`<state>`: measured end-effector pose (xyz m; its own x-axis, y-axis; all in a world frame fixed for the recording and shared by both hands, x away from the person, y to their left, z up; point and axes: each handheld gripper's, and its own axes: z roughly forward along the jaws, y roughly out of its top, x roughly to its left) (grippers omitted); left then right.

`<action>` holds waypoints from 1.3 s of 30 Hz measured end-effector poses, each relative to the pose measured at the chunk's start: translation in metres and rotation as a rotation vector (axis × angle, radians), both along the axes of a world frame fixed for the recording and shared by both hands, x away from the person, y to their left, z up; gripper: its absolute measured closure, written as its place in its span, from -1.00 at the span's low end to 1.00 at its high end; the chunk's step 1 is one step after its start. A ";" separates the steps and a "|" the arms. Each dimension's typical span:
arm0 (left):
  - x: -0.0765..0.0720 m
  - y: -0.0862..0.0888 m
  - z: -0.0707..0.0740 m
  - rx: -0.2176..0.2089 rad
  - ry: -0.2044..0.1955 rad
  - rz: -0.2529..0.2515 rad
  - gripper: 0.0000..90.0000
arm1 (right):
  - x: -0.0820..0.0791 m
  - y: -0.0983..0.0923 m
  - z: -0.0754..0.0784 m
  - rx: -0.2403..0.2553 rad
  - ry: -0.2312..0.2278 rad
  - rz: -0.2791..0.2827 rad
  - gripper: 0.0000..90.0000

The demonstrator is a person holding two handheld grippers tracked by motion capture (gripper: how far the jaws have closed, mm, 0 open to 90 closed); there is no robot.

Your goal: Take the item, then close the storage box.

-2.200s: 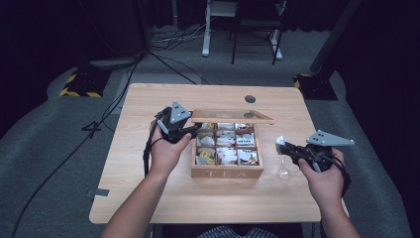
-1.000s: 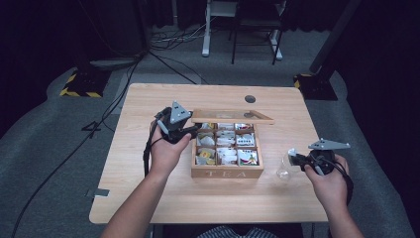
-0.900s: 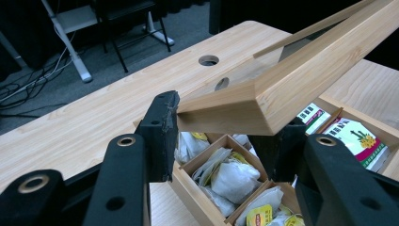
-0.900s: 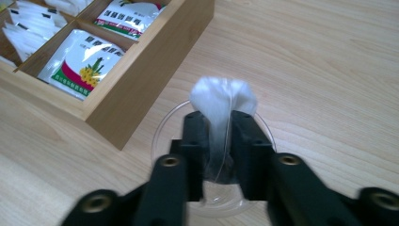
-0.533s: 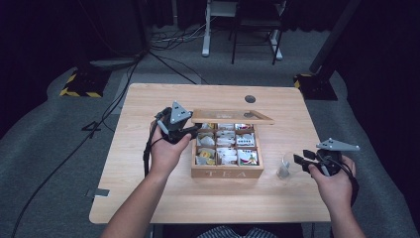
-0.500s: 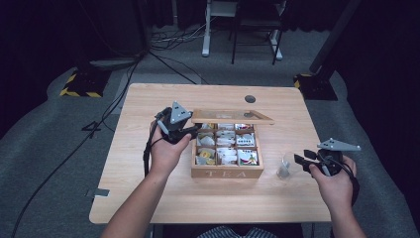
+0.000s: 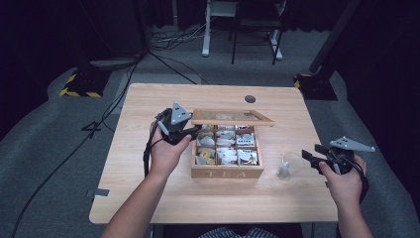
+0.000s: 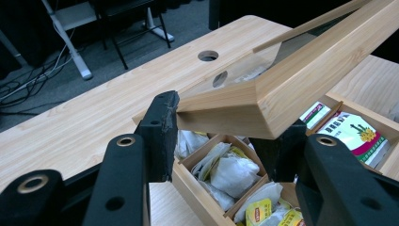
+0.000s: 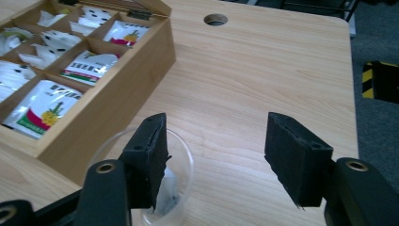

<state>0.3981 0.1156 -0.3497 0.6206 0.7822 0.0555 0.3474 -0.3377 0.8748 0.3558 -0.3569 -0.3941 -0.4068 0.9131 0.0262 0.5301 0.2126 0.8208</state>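
Two things are in work here: the wooden tea box (image 7: 227, 171) in the centre of the high view, and a small clear glass cup (image 7: 290, 164) with a tea bag inside, standing on the table (image 7: 148, 198) just right of the box. The left hand-held gripper (image 7: 184, 133) is clamped on the front corner of the glass-paned lid (image 8: 263, 96) and holds it raised above the compartments of tea bags (image 8: 230, 172). The right hand-held gripper (image 7: 311, 157), at the right of the frame, has just been opening its jaws; they now stand wide with nothing between them, and in the right gripper view the cup (image 9: 155, 188) stands behind the left jaw, outside the gap.

A risk, in my judgement: this jaw is very near the cup, so a careless sideways move could knock it over. Also, the lid could drop if the grip on its corner slips.

Compared with one second ago, the cup is released and the right hand is farther right.
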 end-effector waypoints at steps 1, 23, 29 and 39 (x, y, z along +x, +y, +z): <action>0.000 0.000 0.000 0.000 0.002 0.000 0.18 | 0.001 -0.003 -0.002 -0.001 -0.004 -0.005 -0.10; -0.014 -0.001 -0.006 0.034 0.008 -0.005 0.16 | 0.001 -0.026 -0.046 0.025 0.075 -0.051 -0.11; -0.018 -0.003 -0.014 0.061 0.015 -0.001 0.13 | 0.004 -0.027 -0.052 0.042 0.084 -0.045 -0.11; -0.028 -0.006 -0.022 0.102 0.015 -0.001 0.09 | 0.007 -0.032 -0.062 0.067 0.091 -0.049 -0.11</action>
<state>0.3704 0.1096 -0.3719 0.6227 0.7723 0.1254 0.3594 -0.4247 0.8309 0.3625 -0.3884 -0.4557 -0.3546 0.9270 0.1223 0.6117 0.1311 0.7802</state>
